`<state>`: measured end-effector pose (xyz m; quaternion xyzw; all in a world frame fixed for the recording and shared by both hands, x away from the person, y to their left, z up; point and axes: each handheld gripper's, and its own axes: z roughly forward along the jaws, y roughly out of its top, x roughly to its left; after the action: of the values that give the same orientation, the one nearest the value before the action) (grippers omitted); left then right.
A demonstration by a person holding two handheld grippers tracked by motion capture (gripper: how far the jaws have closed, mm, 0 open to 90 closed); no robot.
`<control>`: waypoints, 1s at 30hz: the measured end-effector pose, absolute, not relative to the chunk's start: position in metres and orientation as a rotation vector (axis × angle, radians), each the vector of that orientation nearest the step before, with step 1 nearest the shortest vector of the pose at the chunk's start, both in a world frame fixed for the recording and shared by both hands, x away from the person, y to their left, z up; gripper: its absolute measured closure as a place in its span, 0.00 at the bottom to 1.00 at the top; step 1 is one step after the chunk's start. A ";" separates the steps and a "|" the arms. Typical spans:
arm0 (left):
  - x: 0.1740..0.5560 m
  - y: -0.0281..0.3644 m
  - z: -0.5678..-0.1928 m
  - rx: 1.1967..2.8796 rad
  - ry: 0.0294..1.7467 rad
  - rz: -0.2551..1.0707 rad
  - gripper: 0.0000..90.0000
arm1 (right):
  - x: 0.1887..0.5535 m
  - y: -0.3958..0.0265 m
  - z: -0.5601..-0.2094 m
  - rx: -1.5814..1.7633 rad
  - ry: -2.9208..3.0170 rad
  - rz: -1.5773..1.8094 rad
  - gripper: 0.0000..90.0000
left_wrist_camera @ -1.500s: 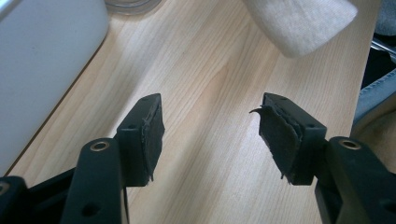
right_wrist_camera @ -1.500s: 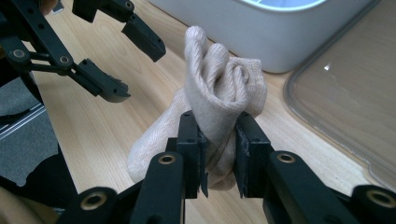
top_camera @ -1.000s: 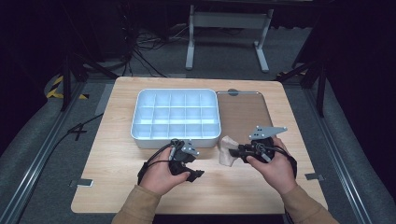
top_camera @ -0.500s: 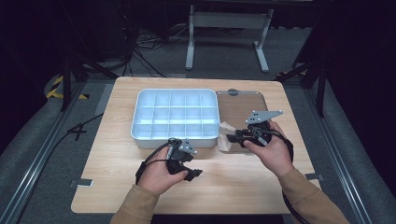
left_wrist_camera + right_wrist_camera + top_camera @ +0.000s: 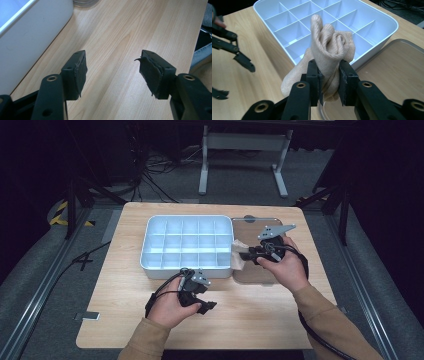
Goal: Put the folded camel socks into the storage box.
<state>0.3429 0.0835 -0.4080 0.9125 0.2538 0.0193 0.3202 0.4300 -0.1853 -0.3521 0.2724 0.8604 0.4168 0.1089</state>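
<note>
A wooden surface (image 5: pixel 250 315) carries a white divided tray (image 5: pixel 187 242), its compartments bare. A brown lid (image 5: pixel 260 270) lies flat, touching the tray's right side. Cables (image 5: pixel 150 175) trail across the dark floor (image 5: pixel 45 270) behind.

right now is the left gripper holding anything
No, the left gripper has its jaws apart, with bare table between them.
</note>
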 end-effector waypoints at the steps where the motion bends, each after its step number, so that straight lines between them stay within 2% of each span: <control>1: 0.343 0.083 -0.408 2.400 0.667 0.050 0.44 | 0.432 -0.185 -0.353 0.807 2.527 1.224 0.82; 15: 0.342 0.088 -0.406 2.389 0.688 0.061 0.43 | 0.451 -0.167 -0.357 0.830 2.539 1.187 0.82; 30: 0.338 0.110 -0.405 2.356 0.755 0.119 0.42 | 0.468 -0.148 -0.358 0.834 2.576 1.047 0.81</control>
<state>0.3377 0.1098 -0.4048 0.8991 0.2883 0.0453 0.3264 0.4678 -0.1476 -0.3578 0.2852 0.8810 0.3582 0.1191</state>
